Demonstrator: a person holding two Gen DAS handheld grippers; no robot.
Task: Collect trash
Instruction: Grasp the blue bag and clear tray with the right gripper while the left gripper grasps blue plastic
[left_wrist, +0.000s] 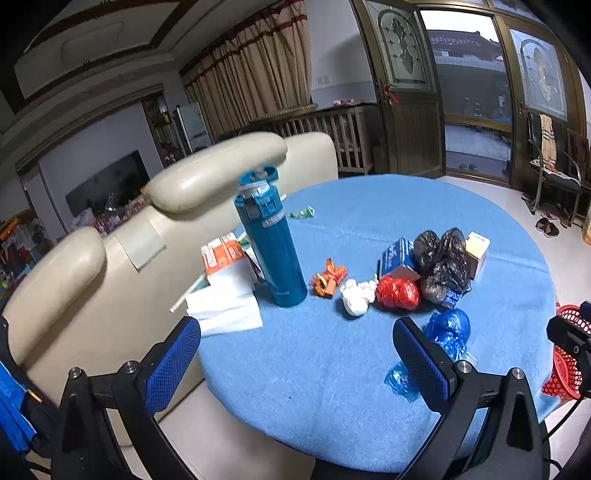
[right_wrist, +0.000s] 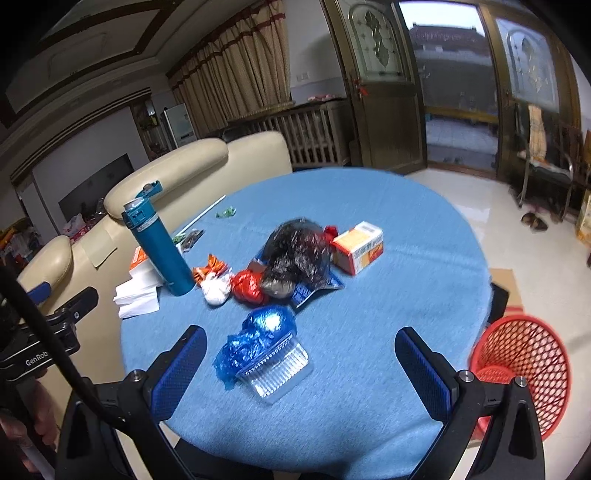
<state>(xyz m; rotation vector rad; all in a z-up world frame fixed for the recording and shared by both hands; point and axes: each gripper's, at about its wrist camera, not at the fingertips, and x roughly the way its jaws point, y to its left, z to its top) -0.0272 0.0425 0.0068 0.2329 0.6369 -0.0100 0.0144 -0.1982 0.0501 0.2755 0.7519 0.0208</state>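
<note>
Trash heaped mid-frame on a round table under a blue cloth. At the centre of the right wrist view: a black plastic bag, with an orange-and-white carton touching on its right and a red crumpled bag on its lower left. Just left of the red one, a white wad, then an orange wrapper. Below the heap, lower centre, a blue plastic bag resting against a clear ribbed tray; contents of tray not discernible. Flattened blue box poking from under the black bag.

Left of the heap, upright, a teal bottle with flip lid raised; contents hidden. Beside it, left of centre, a stack of white paper and an orange-printed packet.

Lower right of the right wrist view, off the table edge: a red mesh basket, seemingly bare inside as far as visible.

Right gripper spread wide above the near table edge, holding nothing, the tray and blue bag between its fingers. Left gripper likewise spread wide, holding nothing, over bare cloth at lower centre of its view. Cream sofa behind, at left.
</note>
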